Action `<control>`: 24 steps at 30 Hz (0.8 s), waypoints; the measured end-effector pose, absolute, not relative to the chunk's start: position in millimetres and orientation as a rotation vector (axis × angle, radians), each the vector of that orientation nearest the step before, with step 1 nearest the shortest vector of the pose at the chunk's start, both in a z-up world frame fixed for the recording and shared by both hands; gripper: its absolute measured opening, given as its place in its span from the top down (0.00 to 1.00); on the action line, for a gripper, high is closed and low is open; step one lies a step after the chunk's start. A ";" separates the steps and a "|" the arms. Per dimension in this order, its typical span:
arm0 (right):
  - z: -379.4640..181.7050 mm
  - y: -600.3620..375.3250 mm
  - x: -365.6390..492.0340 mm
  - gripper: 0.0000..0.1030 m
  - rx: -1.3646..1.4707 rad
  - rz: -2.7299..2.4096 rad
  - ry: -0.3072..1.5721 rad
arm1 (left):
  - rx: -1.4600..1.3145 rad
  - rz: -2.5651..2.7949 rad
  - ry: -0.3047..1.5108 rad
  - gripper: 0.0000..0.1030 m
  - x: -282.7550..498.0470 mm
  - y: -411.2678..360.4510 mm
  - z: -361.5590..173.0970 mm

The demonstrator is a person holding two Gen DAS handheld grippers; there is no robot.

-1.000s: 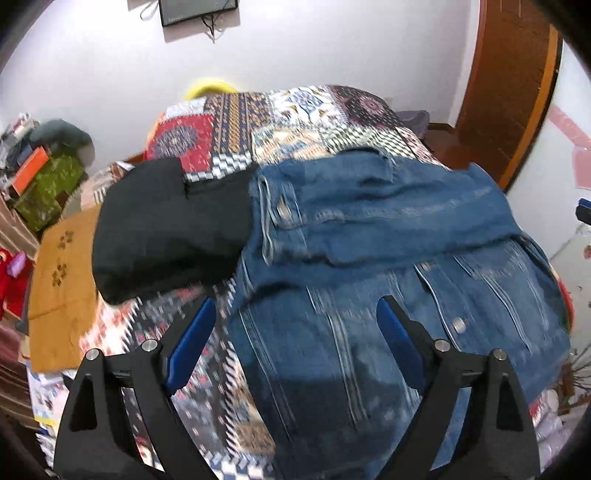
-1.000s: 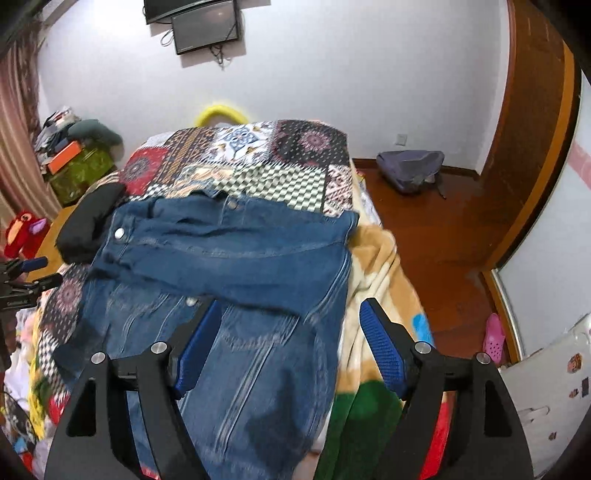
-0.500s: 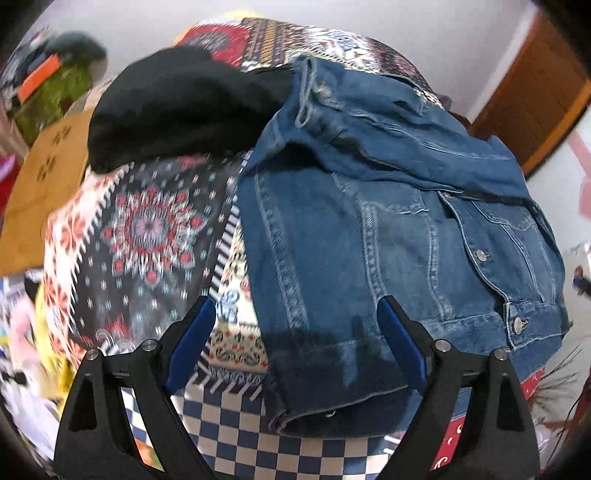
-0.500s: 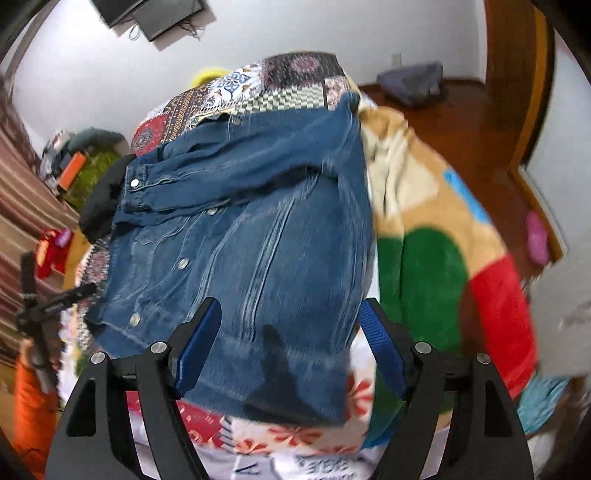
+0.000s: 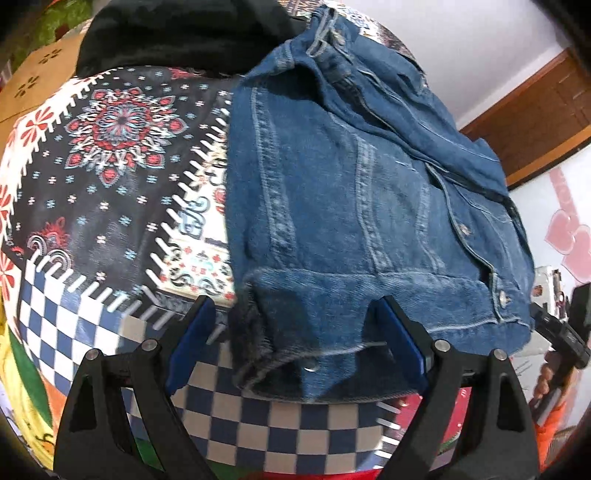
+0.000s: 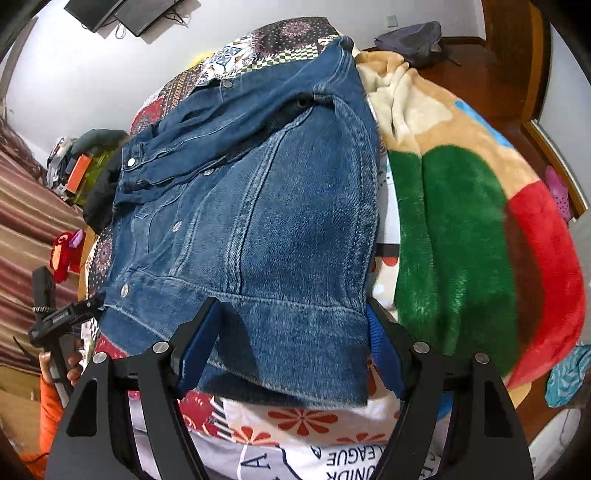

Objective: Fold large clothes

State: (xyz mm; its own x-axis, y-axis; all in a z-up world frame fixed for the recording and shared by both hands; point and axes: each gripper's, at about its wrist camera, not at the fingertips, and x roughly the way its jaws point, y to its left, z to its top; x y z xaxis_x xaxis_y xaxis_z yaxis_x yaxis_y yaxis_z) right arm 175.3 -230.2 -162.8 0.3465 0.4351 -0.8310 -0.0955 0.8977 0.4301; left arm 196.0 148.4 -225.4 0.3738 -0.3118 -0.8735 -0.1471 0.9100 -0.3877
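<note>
Your left gripper [image 5: 295,339] now hangs low over the near hem of the denim jacket [image 5: 351,206], its jaws wide apart and nothing pinched; a second ago it looked across the whole bed from higher up, so you have dropped and tilted it down onto the hem corner. The turned-up hem corner with its snap sits between the blue pads [image 5: 402,332], but they do not press on it. Your right gripper [image 6: 291,347] has made the same descent at the other end of the hem: its jaws stand open, astride the waistband edge, clamping no cloth.

The jacket lies on the patterned quilt [image 5: 110,155], sleeves already folded across the chest, hem toward you and collar toward the wall. That it hasn't shifted between views suggests you haven't touched it in this last second; only your hands came down.

Beyond it, the black garment [image 5: 177,33] lies at the jacket's collar end, and in the right wrist view the fleece blanket [image 6: 461,221] lies just beside the jacket's far edge.

You look set to pinch both hem corners and carry them up to the collar. Get under both layers at the left corner, where the hem curls.
</note>
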 end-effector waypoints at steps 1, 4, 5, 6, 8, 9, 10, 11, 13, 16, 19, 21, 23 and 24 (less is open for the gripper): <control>-164.5 -230.0 177.1 0.29 0.343 0.351 1.168 | -0.439 -0.131 1.191 0.15 194.3 143.8 -224.1; -162.5 -231.1 179.4 0.37 0.348 0.327 1.158 | -0.404 -0.130 1.183 0.15 194.2 131.5 -220.7; -160.9 -230.6 179.0 0.42 0.339 0.316 1.151 | -0.404 -0.130 1.180 0.16 196.1 131.9 -219.9; -157.9 -230.0 178.2 0.54 0.322 0.303 1.140 | -0.410 -0.128 1.175 0.20 196.4 132.2 -219.0; -151.5 -229.5 176.2 0.68 0.286 0.295 1.123 | -0.416 -0.119 1.167 0.30 199.0 135.7 -217.1; -148.0 -229.7 174.4 0.73 0.282 0.308 1.114 | -0.413 -0.117 1.158 0.37 198.3 136.5 -214.7; -145.5 -229.9 173.4 0.78 0.275 0.313 1.106 | -0.409 -0.119 1.150 0.47 198.0 139.1 -212.3; -142.0 -229.9 171.6 0.81 0.276 0.328 1.091 | -0.401 -0.126 1.141 0.51 196.0 141.9 -208.9; -135.9 -230.3 170.5 0.84 0.303 0.348 1.067 | -0.407 -0.150 1.117 0.72 193.3 145.9 -201.3; -119.2 -228.0 173.6 0.86 0.336 0.392 1.011 | -0.472 -0.205 1.073 0.88 192.3 154.4 -187.2; -96.2 -223.8 181.0 0.86 0.339 0.425 0.946 | -0.497 -0.233 1.003 0.90 194.5 157.4 -161.4; -81.3 -220.9 190.3 0.86 0.335 0.445 0.909 | -0.490 -0.247 0.944 0.91 199.0 155.5 -138.1; -69.0 -217.2 201.2 0.87 0.326 0.449 0.883 | -0.489 -0.261 0.892 0.91 207.1 154.3 -116.3; -62.1 -215.5 206.4 0.87 0.314 0.445 0.862 | -0.488 -0.268 0.868 0.91 212.9 154.4 -103.8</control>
